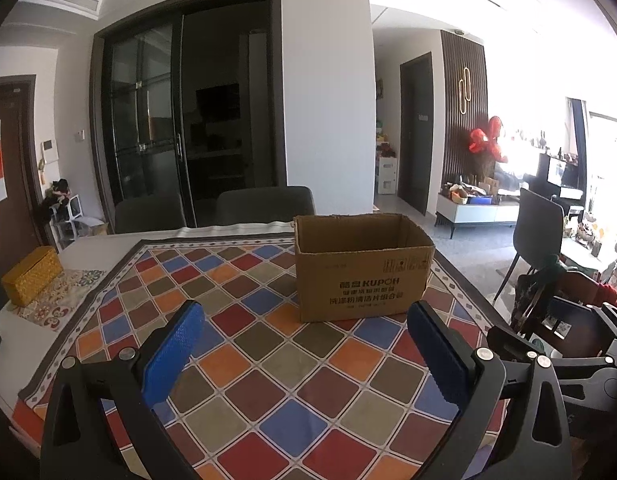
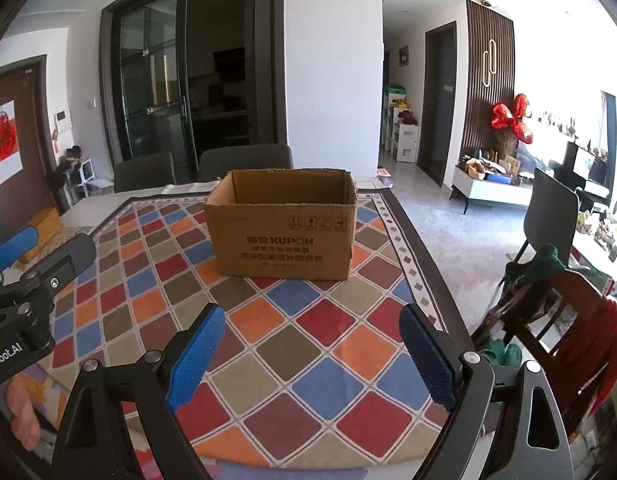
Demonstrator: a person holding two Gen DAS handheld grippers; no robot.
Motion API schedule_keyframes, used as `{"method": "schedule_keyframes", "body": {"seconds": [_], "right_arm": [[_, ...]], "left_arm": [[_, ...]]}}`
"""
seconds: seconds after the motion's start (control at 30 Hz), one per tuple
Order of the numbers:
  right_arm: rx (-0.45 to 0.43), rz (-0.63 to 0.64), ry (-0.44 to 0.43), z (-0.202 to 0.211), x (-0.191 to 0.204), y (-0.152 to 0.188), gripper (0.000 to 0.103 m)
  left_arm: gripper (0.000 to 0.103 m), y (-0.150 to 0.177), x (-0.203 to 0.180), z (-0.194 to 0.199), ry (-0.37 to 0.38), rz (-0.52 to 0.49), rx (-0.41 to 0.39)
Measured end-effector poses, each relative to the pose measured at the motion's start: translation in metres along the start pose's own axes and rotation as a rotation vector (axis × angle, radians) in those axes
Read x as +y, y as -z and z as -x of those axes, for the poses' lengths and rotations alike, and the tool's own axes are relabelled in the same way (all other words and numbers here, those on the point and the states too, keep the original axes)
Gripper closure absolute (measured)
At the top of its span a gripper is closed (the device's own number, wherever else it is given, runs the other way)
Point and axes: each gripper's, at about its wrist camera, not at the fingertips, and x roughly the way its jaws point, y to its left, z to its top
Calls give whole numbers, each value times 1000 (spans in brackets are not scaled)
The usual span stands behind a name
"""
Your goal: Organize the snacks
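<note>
Cardboard box [image 2: 282, 230] interior hidden behind its near wall.

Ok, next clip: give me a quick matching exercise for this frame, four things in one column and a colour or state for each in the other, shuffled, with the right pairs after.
Things:
1. cardboard box
2. left gripper
3. woven box
4. balloon

Colours or states:
A. red, over in the living room
B. top open, standing upright on the checked tablecloth
C. yellow, at the left end of the table
D. blue pads apart, nothing between them

Pairs: 1-B, 2-D, 3-C, 4-A
</note>
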Motion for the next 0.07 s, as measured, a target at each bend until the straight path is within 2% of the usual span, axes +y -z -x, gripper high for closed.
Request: {"method": "schedule_keyframes", "body": {"seconds": [0.07], "right_arm": [[-2, 0, -1, 1, 1, 0, 14]], "left_arm": [[0, 0, 0, 1, -3, 1, 1]]}}
